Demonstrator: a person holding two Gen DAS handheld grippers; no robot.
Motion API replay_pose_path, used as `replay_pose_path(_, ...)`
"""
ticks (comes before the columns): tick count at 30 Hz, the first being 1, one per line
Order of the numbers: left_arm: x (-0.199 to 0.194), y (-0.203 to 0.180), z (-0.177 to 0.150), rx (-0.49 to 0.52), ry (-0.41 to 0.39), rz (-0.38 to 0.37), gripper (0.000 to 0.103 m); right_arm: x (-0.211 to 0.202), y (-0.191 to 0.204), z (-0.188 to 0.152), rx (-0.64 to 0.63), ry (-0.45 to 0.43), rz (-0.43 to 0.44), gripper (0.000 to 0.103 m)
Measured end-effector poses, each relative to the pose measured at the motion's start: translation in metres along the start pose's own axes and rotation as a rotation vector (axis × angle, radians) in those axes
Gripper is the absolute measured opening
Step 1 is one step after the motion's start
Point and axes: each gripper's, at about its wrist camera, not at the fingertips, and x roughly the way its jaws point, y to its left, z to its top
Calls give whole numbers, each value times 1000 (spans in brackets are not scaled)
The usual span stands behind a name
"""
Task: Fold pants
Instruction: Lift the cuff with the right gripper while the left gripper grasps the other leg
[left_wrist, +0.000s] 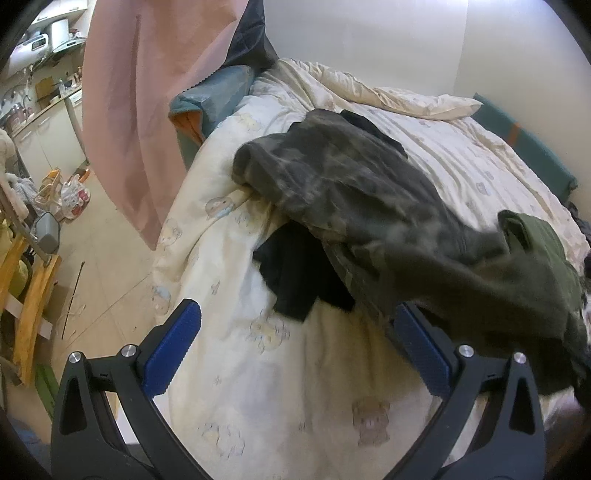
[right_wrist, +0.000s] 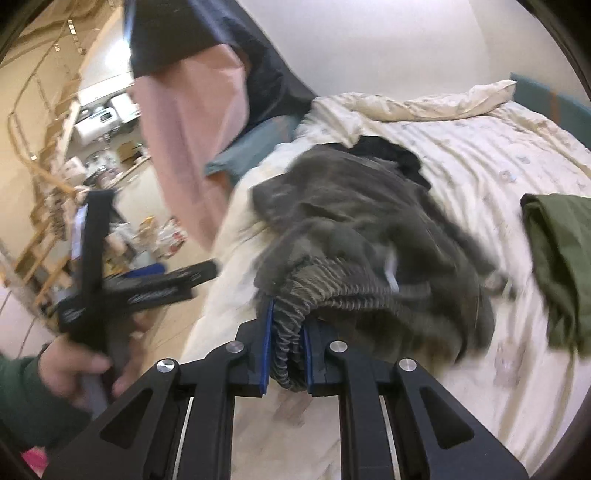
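Grey-green pants (left_wrist: 362, 199) lie in a crumpled, blurred heap on the cream bed quilt (left_wrist: 229, 369). My right gripper (right_wrist: 287, 350) is shut on the pants' ribbed elastic waistband (right_wrist: 314, 291) and holds it above the quilt (right_wrist: 480, 387); the rest of the pants (right_wrist: 351, 221) trails away behind. My left gripper (left_wrist: 295, 325) is open and empty just in front of the pants, its right finger under the cloth's edge. It also shows at the left of the right wrist view (right_wrist: 147, 288), held in a hand.
A black garment (left_wrist: 299, 273) lies under the pants. An olive green garment (right_wrist: 561, 258) lies to the right on the bed. A pink cloth (left_wrist: 147, 110) hangs at the bed's left side. Tiled floor and wooden furniture (left_wrist: 29, 280) are further left. White walls stand behind.
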Motion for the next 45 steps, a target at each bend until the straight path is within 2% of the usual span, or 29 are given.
replay_pose_path(4, -27, 5, -12, -3, -20, -12, 103, -35, 30, -24, -26, 3, 93, 14)
replay_pose_path(7, -39, 4, -23, 21, -22, -7, 103, -43, 47, -35, -65, 33, 115, 14)
replay_pose_path(12, -34, 1, -42, 33, 28, 25, 103, 2, 19, -56, 61, 167, 135, 15)
replay_pose_path(15, -34, 4, -52, 6, 48, 29, 103, 26, 15, -66, 81, 209, 104, 15)
replay_pose_path(17, -36, 6, -59, -3, 54, 44, 103, 39, 17, -74, 85, 245, 104, 20)
replay_pose_path(20, -40, 10, -66, -21, 64, 54, 103, 50, 9, -83, 130, 315, 110, 47)
replay_pose_path(21, -41, 11, -68, -25, 65, 54, 103, 48, 8, -89, 140, 323, 113, 60)
replay_pose_path(23, -42, 10, -73, -24, 69, 52, 103, 45, 4, -96, 178, 351, 149, 63)
replay_pose_path(27, -39, 7, -85, -31, 109, 40, 103, 30, -3, -103, 213, 388, 152, 64)
replay_pose_path(31, -34, 3, -100, -26, 159, 36, 103, -13, -15, -97, 204, 324, 137, 78)
replay_pose_path(34, -32, -2, -109, -21, 184, 27, 103, -41, -35, -93, 226, 227, 54, 78)
replay_pose_path(35, -31, -5, -113, -24, 198, 14, 103, -51, -48, -93, 262, 177, -7, 78)
replay_pose_path(37, -30, -12, -119, -22, 209, -1, 103, -63, -74, -97, 365, 124, -73, 78)
replay_pose_path(41, -26, -44, -140, 22, 257, -67, 103, -75, -109, -104, 538, 62, -143, 78)
replay_pose_path(45, -24, -80, -153, 93, 286, -143, 103, -75, -122, -105, 601, 40, -174, 78)
